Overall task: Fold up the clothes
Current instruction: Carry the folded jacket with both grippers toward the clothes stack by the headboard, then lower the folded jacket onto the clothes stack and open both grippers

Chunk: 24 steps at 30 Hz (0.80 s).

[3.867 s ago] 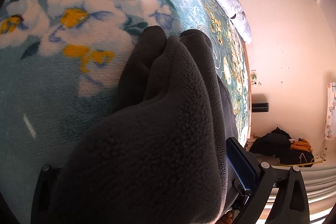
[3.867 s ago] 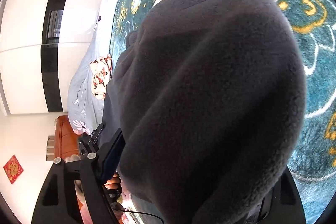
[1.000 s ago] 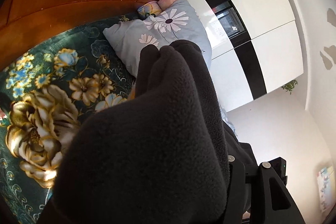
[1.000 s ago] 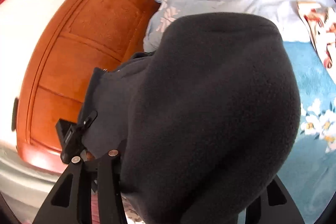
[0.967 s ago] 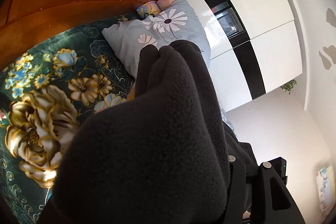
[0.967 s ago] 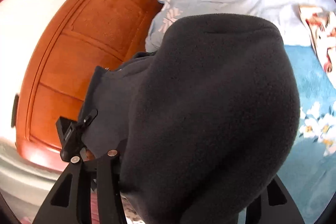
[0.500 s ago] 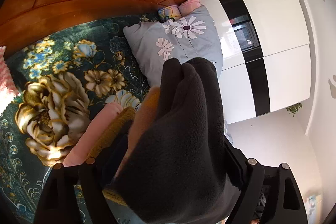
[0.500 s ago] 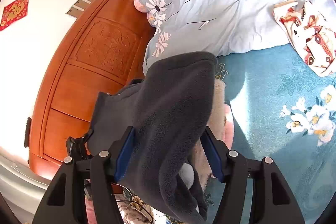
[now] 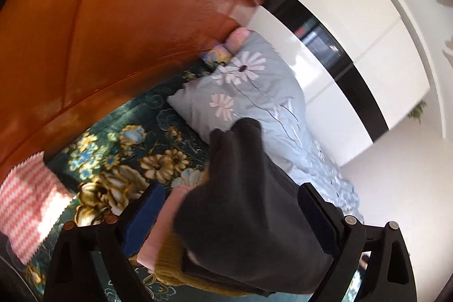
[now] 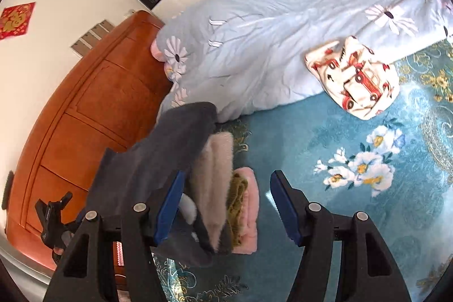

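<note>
A folded dark grey fleece [image 9: 249, 203] lies on top of a pile of folded clothes on the bed, near the headboard. My left gripper [image 9: 229, 188] is open, its blue pads wide apart on either side of the fleece. In the right wrist view the fleece [image 10: 158, 160] covers a beige fluffy piece [image 10: 215, 183], a mustard knit [image 10: 237, 197] and a pink one [image 10: 249, 220]. My right gripper [image 10: 228, 174] is open too, with the pile's right part between its fingers, and holds nothing.
An orange wooden headboard [image 10: 85, 118] stands behind the pile. A light blue flowered duvet [image 10: 269, 47] lies along the wall, a car-print garment [image 10: 354, 78] beside it. A pink zigzag cloth [image 9: 25, 205] sits left. The teal floral blanket [image 10: 354, 217] spreads to the right.
Both grippers carried the fleece from the teal blanket to the pile by the headboard, then opened and let it go. They have since drawn back a little from the pile.
</note>
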{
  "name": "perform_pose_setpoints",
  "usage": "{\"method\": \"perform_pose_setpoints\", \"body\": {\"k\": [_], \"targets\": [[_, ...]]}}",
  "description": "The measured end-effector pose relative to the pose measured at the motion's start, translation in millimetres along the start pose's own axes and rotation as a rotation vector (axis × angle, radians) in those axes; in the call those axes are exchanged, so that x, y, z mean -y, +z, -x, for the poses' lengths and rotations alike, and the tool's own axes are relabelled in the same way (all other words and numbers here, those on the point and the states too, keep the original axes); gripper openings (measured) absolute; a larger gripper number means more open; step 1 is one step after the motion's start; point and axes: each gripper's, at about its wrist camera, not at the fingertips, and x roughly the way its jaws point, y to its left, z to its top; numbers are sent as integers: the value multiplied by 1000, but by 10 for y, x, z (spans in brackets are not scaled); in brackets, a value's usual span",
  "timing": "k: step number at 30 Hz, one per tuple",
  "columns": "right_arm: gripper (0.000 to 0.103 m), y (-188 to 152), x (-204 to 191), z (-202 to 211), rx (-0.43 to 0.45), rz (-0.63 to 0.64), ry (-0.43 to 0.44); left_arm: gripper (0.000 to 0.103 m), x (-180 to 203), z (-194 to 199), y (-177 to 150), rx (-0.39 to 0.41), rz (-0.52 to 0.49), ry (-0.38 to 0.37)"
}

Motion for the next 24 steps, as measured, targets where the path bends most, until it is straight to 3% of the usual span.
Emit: {"method": "perform_pose_setpoints", "body": {"k": [3, 5, 9, 14, 18, 24], "targets": [[65, -5, -427, 85, 37, 86, 74, 97, 333, -24, -18, -18, -152, -24], [65, -23, -711, 40, 7, 161, 92, 97, 486, -124, -105, -39, -243, 12], [65, -150, -1082, -144, -35, 333, 67, 97, 681, -303, -279, -72, -390, 57], [65, -290, -896, -574, -112, 236, 35, 97, 596, -504, -338, -106, -389, 83], [65, -310, -773, -709, -120, 141, 54, 97, 617, -555, -387, -121, -404, 95], [65, -296, -766, -408, -44, 90, 82, 97, 628, -386, -361, -79, -349, 36]]}}
